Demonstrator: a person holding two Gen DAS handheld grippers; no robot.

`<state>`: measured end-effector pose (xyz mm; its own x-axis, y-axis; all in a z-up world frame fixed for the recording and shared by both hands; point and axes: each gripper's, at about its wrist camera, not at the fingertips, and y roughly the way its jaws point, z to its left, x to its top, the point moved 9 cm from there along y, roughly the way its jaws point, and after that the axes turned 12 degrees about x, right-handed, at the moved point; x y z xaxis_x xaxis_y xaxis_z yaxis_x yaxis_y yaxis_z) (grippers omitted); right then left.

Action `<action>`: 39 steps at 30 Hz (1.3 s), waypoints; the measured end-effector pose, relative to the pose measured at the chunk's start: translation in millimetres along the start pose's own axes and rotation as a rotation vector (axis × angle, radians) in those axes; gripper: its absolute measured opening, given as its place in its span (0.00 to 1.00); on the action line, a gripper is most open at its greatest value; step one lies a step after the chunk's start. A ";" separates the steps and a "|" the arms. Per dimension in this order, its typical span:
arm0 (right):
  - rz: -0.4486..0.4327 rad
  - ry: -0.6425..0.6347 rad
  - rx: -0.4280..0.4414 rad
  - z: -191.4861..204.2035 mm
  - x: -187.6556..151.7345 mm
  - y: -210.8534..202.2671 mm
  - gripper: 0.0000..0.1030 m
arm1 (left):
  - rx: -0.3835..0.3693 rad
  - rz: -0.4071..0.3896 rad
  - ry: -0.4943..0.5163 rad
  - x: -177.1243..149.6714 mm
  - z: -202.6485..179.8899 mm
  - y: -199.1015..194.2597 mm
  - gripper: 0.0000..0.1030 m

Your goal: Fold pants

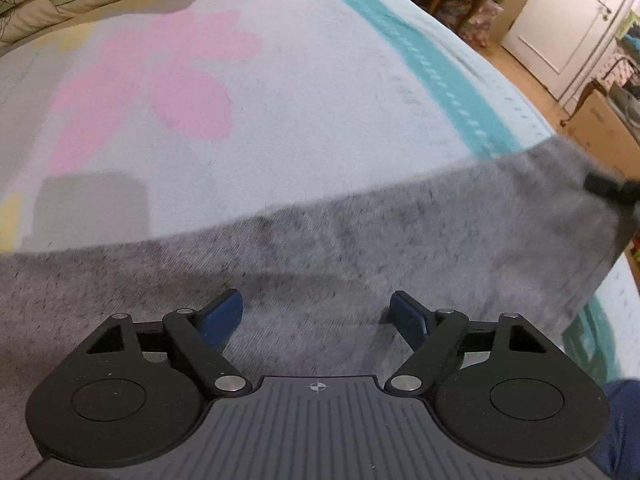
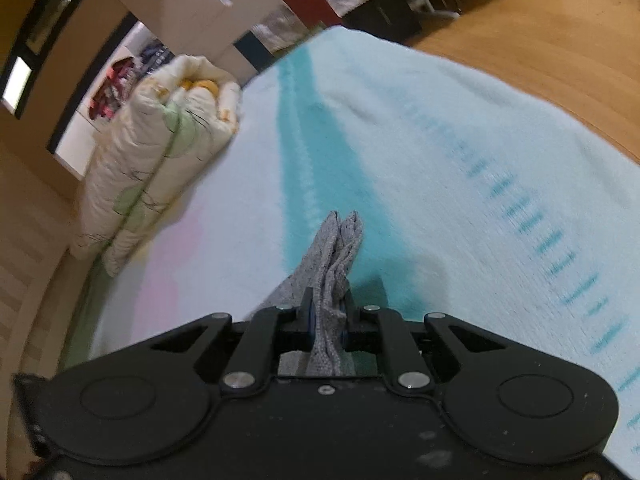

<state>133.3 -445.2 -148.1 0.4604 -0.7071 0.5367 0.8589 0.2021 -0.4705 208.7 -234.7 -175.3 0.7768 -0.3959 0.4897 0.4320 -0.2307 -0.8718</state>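
We see grey pants (image 1: 360,240) on a pale blanket (image 1: 280,100) with a teal stripe (image 2: 316,152); left tongs (image 1: 318,314) gape above them, right tongs (image 2: 328,320) pinch the cloth, wooden floor (image 2: 540,40) beyond.

Right gripper (image 2: 328,320): jaws closed on a bunched fold of grey pants (image 2: 334,264). The cloth passes between the blue pads and stands up past the fingertips in two soft peaks. Beneath lies the bed (image 2: 440,152), covered in pale blue with a teal stripe and a faint pink patch at left. A rolled white quilt (image 2: 156,160) rests on the bed's far left edge. Wood floor (image 2: 540,32) lies beyond.
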 end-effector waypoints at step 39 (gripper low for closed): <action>0.041 -0.159 0.148 114.3 13.4 -4.0 0.12 | -0.011 -0.057 0.119 -32.6 3.3 -22.9 0.81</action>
<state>161.6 -378.0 -59.0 0.5149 -0.5831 0.6284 0.8570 0.3336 -0.3927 175.0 -213.6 -171.3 0.6911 -0.4846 0.5362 0.4680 -0.2653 -0.8430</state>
